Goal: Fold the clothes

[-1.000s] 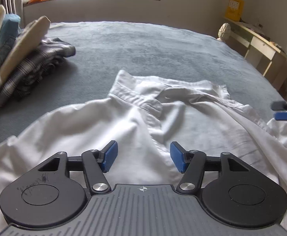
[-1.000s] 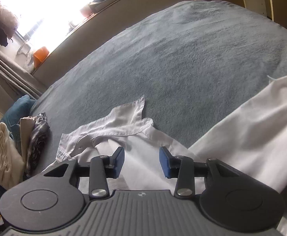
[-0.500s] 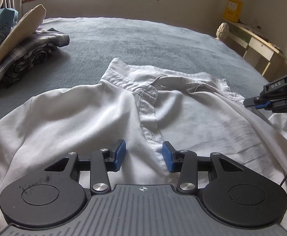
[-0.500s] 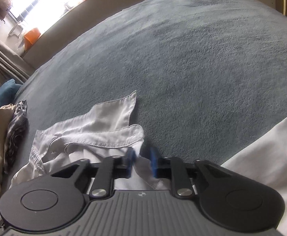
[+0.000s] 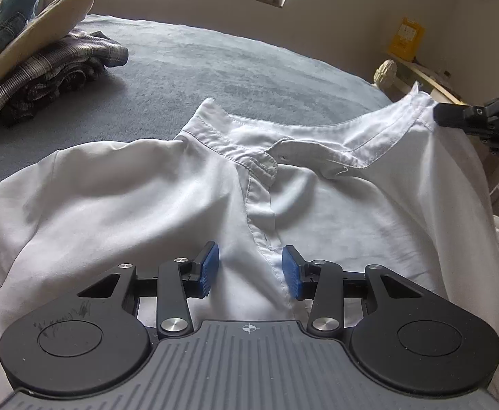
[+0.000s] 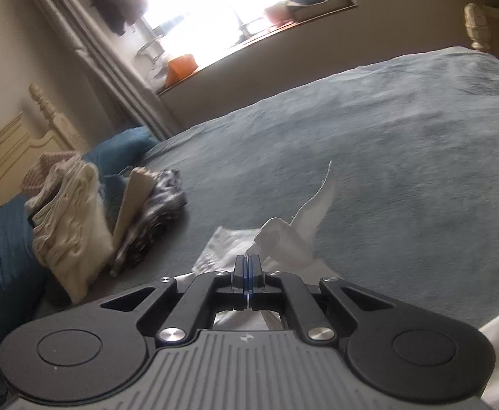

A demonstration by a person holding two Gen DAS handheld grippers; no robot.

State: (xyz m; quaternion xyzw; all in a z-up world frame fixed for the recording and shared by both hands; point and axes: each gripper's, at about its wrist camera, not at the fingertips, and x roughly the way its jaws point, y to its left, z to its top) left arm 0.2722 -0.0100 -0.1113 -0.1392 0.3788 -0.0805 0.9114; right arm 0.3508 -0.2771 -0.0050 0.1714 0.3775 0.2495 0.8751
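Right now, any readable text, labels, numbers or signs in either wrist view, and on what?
No legible words or numbers in either view.
Crosshair sign, no letters: printed on the grey body of the left claw.
Small mark in the same place on the right claw: too blurred to read.
Dark print on the yellow pack by the wall: too small to read.

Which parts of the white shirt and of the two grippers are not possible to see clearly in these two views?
- White shirt, left wrist view: its hem and lower front are hidden by the left gripper body; both sleeves are cut off by the edges.
- Right gripper, left wrist view: cut off by the right edge.
- Shirt collar, right wrist view: blurred, so the pinched part is unclear.
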